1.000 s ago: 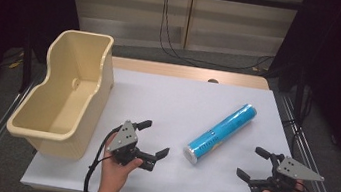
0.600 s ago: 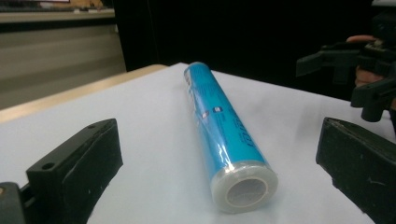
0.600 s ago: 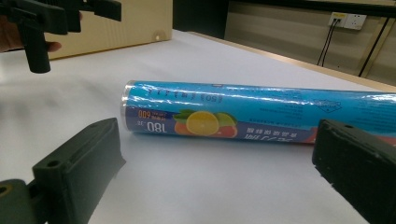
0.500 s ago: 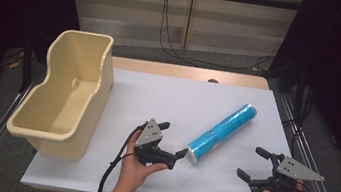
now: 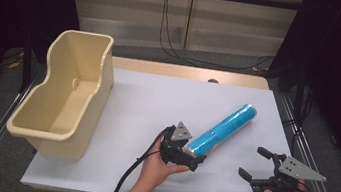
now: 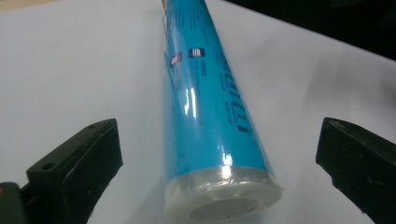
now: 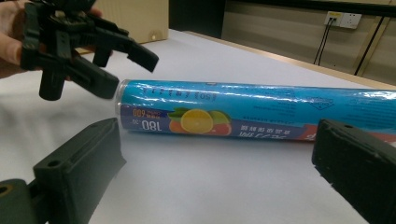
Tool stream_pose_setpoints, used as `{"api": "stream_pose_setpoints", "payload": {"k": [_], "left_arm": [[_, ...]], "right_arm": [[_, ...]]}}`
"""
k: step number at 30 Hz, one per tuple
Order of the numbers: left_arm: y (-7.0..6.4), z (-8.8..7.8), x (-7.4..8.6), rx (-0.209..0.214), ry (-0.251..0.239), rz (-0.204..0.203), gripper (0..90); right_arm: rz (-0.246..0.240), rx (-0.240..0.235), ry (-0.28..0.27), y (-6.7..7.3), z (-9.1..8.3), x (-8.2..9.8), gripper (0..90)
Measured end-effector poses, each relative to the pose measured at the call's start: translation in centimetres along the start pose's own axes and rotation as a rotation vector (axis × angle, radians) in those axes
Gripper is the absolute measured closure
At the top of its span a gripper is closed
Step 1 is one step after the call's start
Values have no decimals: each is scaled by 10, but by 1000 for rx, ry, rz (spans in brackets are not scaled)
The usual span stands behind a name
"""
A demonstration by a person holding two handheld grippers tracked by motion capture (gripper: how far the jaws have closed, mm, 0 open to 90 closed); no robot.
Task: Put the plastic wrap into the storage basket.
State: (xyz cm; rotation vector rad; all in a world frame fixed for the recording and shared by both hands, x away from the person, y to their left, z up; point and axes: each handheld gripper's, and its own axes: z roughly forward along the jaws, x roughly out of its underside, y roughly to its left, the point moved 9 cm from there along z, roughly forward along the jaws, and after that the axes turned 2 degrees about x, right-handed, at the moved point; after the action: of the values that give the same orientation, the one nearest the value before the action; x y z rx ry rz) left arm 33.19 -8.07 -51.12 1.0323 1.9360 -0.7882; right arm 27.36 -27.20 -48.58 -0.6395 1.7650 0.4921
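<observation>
High view: fixed, above the person's side, looks forward and down over the whole white table (image 5: 147, 103). Left gripper view: very close, low, looks along the blue tube (image 6: 205, 112) from its capped end. Right gripper view: low, near table level, faces the tube side-on. All three share the tube and the tabletop around it.
</observation>
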Motion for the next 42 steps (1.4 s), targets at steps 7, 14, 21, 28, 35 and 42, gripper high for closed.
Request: {"api": "stream_pose_setpoints", "payload": {"k": [7, 14, 21, 28, 35, 42], "left_arm": [[-6, 23, 7, -27, 66, 35, 55], [0, 29, 12, -50, 97, 33, 186], [5, 23, 13, -68, 127, -46, 305], [17, 0, 21, -86, 174, -13, 321], [36, -45, 42, -76, 171, -39, 320], [49, -97, 68, -98, 190, -15, 319]], "right_arm": [[-2, 1, 0, -1, -1, 0, 14], [0, 1, -3, -1, -1, 0, 14], [-1, 0, -1, -1, -1, 0, 14], [-4, 0, 0, -2, 0, 1, 13], [-7, 0, 4, -2, 1, 1, 14], [-6, 0, 6, -1, 2, 1, 14]]}}
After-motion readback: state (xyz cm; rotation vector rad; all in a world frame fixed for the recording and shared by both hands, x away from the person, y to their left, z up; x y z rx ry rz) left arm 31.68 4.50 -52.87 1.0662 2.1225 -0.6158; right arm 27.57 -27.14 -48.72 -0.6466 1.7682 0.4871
